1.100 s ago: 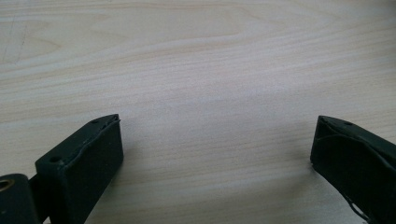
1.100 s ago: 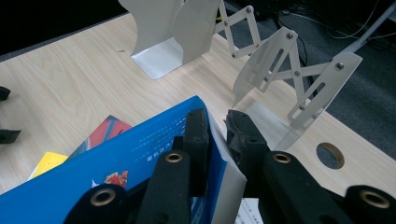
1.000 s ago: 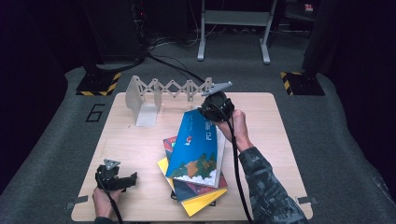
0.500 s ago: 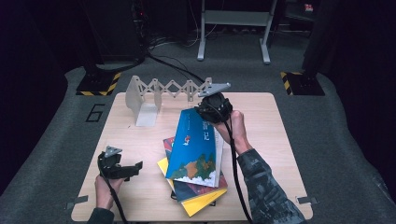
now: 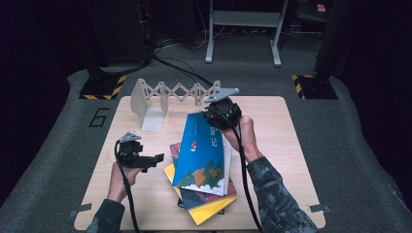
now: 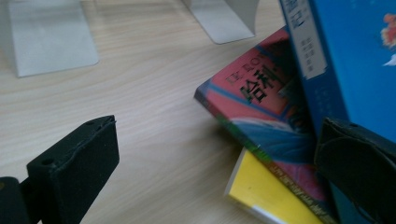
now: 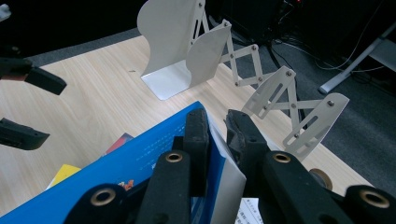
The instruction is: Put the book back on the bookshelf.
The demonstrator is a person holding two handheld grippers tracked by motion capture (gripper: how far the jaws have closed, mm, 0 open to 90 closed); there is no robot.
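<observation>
My right gripper (image 5: 212, 116) (image 7: 217, 123) is shut on the top edge of a blue book (image 5: 201, 150) (image 7: 135, 172). The book leans up at a slant, its lower end resting on a stack. In that stack a red book (image 5: 175, 149) (image 6: 261, 93) lies over a yellow book (image 5: 214, 211) (image 6: 266, 193). My left gripper (image 5: 156, 159) (image 6: 215, 158) hovers open just left of the stack with its jaws wide apart and nothing between them. In the left gripper view the blue book (image 6: 355, 51) rises behind the right jaw.
A white scissor-type extending bookend rack (image 5: 160, 99) (image 7: 187, 42) stands at the table's far edge, its left end plates upright. Bare wooden table (image 5: 277, 126) lies right of the books and in front of the rack. Dark floor surrounds the table.
My left gripper has risen and moved right, toward the stack of books. The right gripper and the tilted blue book have stayed in place.
</observation>
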